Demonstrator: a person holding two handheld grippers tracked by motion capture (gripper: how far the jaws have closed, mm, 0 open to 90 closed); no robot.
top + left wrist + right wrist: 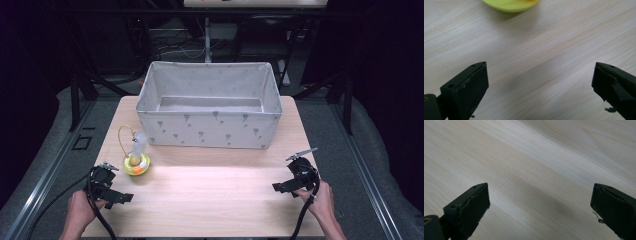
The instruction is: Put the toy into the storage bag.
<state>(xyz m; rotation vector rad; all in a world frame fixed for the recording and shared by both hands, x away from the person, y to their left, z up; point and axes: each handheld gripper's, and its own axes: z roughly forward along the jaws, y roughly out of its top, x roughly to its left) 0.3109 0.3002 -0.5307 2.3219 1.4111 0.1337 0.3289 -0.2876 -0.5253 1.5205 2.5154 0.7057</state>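
A grey fabric bin (208,102) sits at the far middle of the table (210,195). A yellow-green toy (136,162) stands near its left front corner. The left gripper (120,198) rests just below the toy, jaws wide apart and empty. The right gripper (281,187), near the table's right edge, is likewise spread and empty.

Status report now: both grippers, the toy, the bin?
Left hand-held gripper open, right hand-held gripper open, both empty. Yellow toy on table, beside left. Fabric bin empty. Nothing between.
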